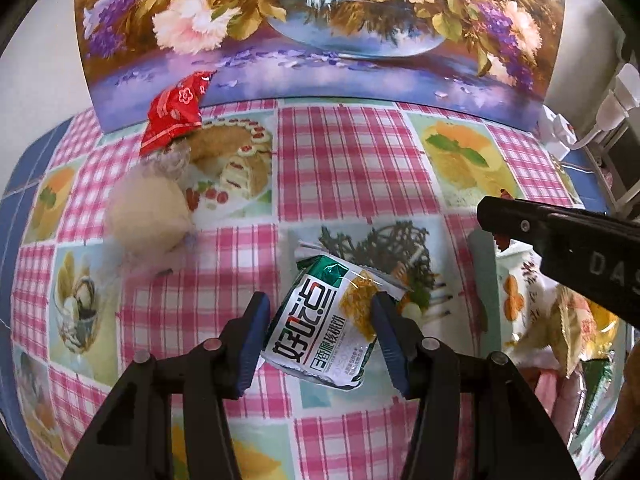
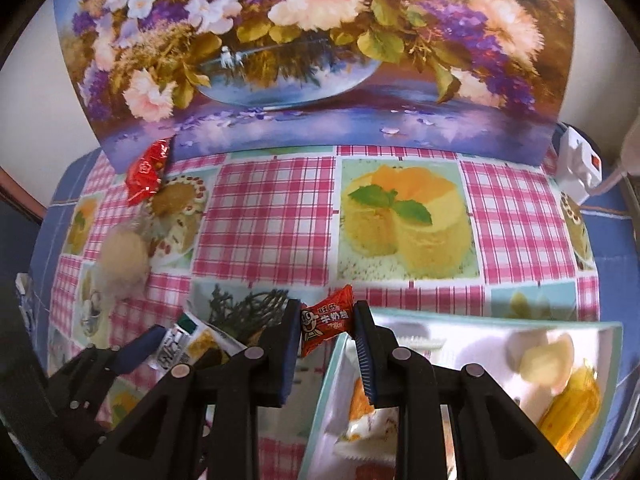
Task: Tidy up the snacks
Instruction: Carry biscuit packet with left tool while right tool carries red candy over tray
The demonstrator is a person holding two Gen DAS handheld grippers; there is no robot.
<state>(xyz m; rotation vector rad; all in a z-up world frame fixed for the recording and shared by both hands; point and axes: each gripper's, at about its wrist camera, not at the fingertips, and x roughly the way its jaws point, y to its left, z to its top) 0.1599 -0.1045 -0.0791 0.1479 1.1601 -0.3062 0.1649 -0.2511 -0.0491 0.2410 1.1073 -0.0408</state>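
Tablecloth [image 2: 272, 208], checked in pink with printed desserts, backed by a flower painting [image 2: 304, 40]. A box [image 2: 320, 400] stands at the right near edge, already holding several snacks. A pale fluffy ball [image 1: 148, 216] and a large red packet [image 1: 174, 120] lie well apart at the far left.

Left gripper [image 1: 316, 332]: fingers clamped on a green-and-white biscuit packet [image 1: 320, 328], gripped across its width and tilted above the cloth. Right gripper [image 2: 326, 344]: fingers closed on a small red candy [image 2: 324, 320], pinched by its lower half just beside the box's near-left corner, not yet over the opening.

Step in hand, as judged: dropping both snacks into the box. To do it well, carry the candy fully past the wall before parting the fingers, since a release at the corner could let it fall outside. Keep the left gripper clear until the right withdraws; the two work close together. Lower the packet flat so that it does not stand on edge.
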